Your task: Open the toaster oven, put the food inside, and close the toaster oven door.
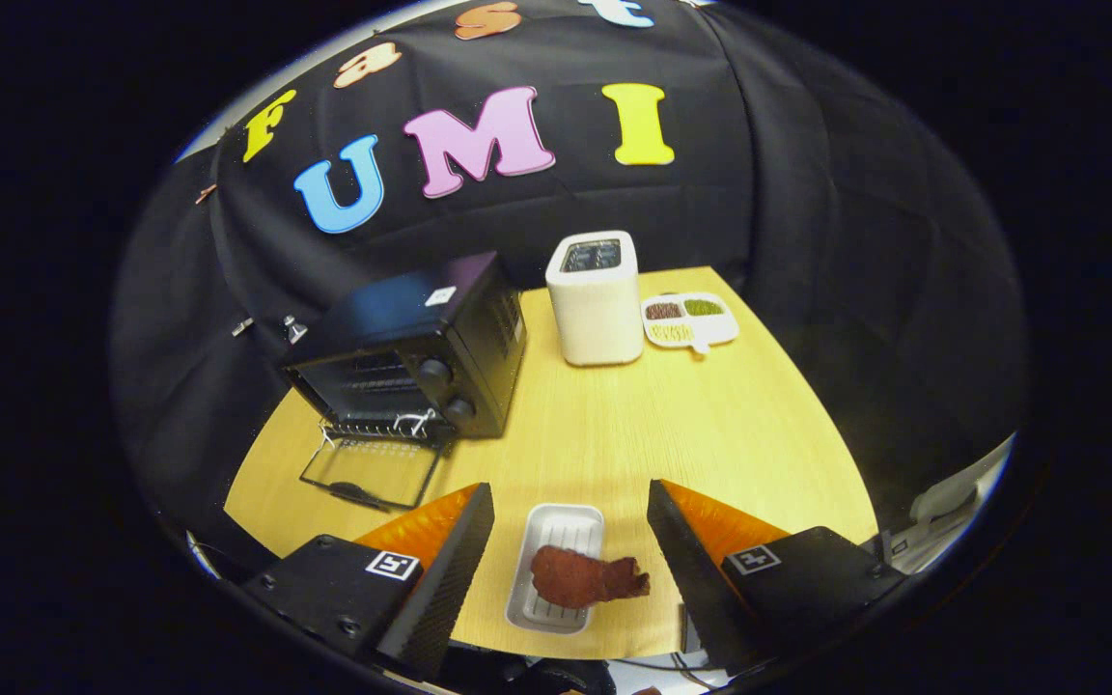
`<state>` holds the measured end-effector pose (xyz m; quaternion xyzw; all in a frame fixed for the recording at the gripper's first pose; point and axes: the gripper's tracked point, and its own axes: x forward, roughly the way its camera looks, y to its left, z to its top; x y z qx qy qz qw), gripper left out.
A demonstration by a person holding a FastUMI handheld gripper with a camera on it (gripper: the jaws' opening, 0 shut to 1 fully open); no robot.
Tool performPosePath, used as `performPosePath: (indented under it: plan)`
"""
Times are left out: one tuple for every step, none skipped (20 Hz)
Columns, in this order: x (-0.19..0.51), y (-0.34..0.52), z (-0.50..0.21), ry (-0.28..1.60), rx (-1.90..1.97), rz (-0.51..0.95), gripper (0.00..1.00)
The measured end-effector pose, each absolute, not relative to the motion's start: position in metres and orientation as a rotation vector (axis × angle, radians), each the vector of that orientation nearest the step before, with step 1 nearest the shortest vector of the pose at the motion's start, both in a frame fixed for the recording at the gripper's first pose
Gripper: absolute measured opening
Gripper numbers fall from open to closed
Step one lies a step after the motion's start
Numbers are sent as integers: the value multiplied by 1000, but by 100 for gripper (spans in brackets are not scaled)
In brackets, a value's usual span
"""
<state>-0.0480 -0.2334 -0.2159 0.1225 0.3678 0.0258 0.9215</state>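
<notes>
A black toaster oven stands on the wooden table beyond my left finger. Its glass door hangs folded down flat in front of it, and the wire rack inside shows. A reddish-brown piece of food lies across a small white ribbed tray at the table's near edge. My gripper is open, its two black and orange fingers standing wide on either side of the tray. The food lies between them, touched by neither.
A white pop-up toaster stands behind the oven toward the right. Beside it lies a white divided dish with brown and green fillings. The table drops off at its near and right edges.
</notes>
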Motion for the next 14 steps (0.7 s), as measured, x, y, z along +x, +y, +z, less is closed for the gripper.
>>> performPosePath:
  plan:
    - [-52, -238, -227, 788, 266, 56, 99]
    - [-58, -242, -238, 824, 289, 59, 99]
    - [-64, -242, -251, 864, 314, 65, 99]
    - [-69, -243, -262, 907, 335, 67, 99]
    - [-75, -243, -272, 953, 359, 66, 99]
    - [-82, -244, -279, 987, 386, 63, 99]
    - [-83, -244, -286, 1013, 420, 59, 96]
    - [-86, -242, -291, 1033, 447, 62, 96]
    - [-90, -243, -294, 1050, 465, 65, 96]
    - [-89, -243, -297, 1057, 480, 68, 95]
    - [-88, -242, -296, 1059, 499, 74, 86]
    - [-88, -241, -296, 1060, 519, 77, 83]
    - [-86, -240, -296, 1057, 536, 73, 74]
    - [-86, -241, -298, 1066, 552, 59, 69]
